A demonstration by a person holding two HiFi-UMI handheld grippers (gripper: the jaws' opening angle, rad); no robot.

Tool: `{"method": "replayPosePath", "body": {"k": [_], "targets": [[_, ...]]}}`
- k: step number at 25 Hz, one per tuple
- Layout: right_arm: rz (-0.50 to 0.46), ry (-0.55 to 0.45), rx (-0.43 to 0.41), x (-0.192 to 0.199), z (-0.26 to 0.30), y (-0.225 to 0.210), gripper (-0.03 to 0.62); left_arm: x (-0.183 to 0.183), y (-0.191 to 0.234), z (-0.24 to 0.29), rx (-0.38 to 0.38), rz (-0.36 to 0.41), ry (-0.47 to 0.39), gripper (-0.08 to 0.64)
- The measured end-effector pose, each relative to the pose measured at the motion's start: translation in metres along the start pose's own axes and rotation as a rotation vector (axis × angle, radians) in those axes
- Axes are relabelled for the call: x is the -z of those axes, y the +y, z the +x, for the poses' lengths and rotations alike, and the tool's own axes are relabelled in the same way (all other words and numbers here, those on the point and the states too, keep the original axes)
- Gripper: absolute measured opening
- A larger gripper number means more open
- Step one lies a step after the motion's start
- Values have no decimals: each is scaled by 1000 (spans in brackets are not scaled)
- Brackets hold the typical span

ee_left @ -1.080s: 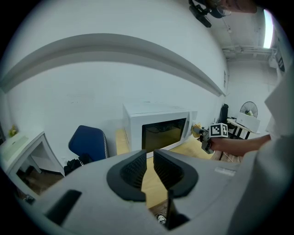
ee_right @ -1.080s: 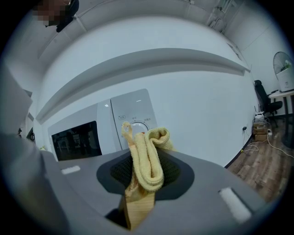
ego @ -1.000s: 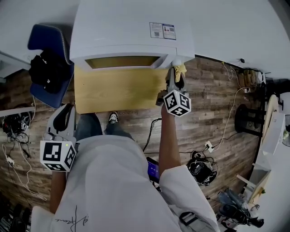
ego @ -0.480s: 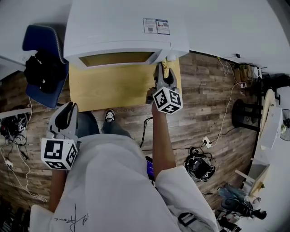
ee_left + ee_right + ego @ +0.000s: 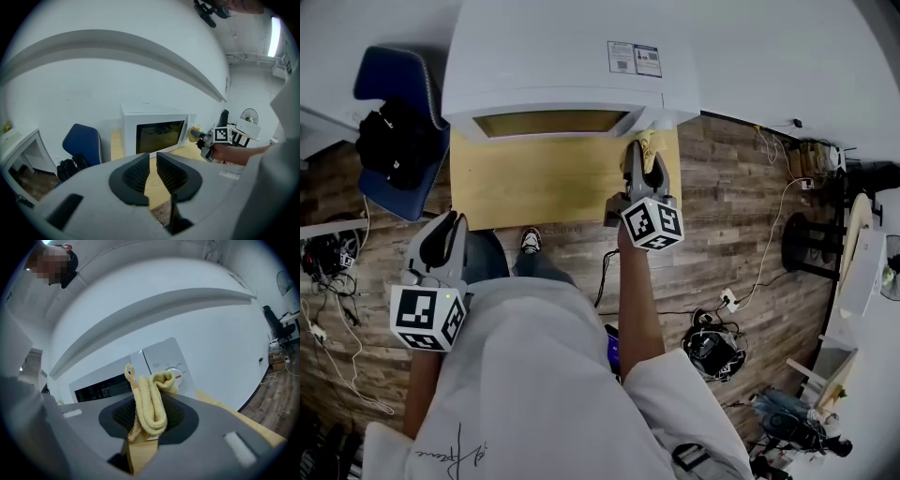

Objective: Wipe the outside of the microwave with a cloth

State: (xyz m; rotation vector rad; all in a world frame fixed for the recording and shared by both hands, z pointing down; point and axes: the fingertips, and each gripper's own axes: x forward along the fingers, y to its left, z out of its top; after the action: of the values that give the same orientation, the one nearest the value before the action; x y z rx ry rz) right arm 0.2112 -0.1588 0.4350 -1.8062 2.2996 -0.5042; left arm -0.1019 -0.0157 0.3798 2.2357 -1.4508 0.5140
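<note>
A white microwave (image 5: 572, 66) sits at the back edge of a wooden surface (image 5: 534, 183). Its door faces the person, and its dial is on the right side.

The right tool (image 5: 642, 155) is up over the back right corner of the surface. Its jaws are squeezed tight on a yellow cloth (image 5: 651, 143). The cloth is folded into a thick bunch and it sticks up out of the jaws (image 5: 150, 404). It is right up by the front right corner of the microwave, near the dial (image 5: 172, 373). I cannot tell if the cloth is touching the microwave.

The left tool (image 5: 441, 239) is held low, off the near left corner of the surface and over the wood floor (image 5: 722, 234). It is well away from the microwave. Its jaws point toward the microwave door (image 5: 158, 136), and there is only a thin gap between them (image 5: 153, 161). Nothing is in that gap.

A blue chair (image 5: 389, 84) stands by the left edge of the surface, and a black bag (image 5: 389, 141) lies on its seat.
</note>
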Motion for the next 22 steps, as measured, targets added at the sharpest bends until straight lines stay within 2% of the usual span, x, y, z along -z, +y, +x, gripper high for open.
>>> {"method": "replayPosePath", "body": {"k": [6,11,15,22], "targets": [[-103,33,-105,6,7,39,112,2,-1,1,17,14,13,35],[-130,35,-83,14,13,44,112,2,-2,-4,19,13,2,35],[-206,93,-110,30,32,58,112,4,2,-6,17,15,6,35],[-153,86,-83,37,42,66,112,9,9,-11,5,3,4,35]]}}
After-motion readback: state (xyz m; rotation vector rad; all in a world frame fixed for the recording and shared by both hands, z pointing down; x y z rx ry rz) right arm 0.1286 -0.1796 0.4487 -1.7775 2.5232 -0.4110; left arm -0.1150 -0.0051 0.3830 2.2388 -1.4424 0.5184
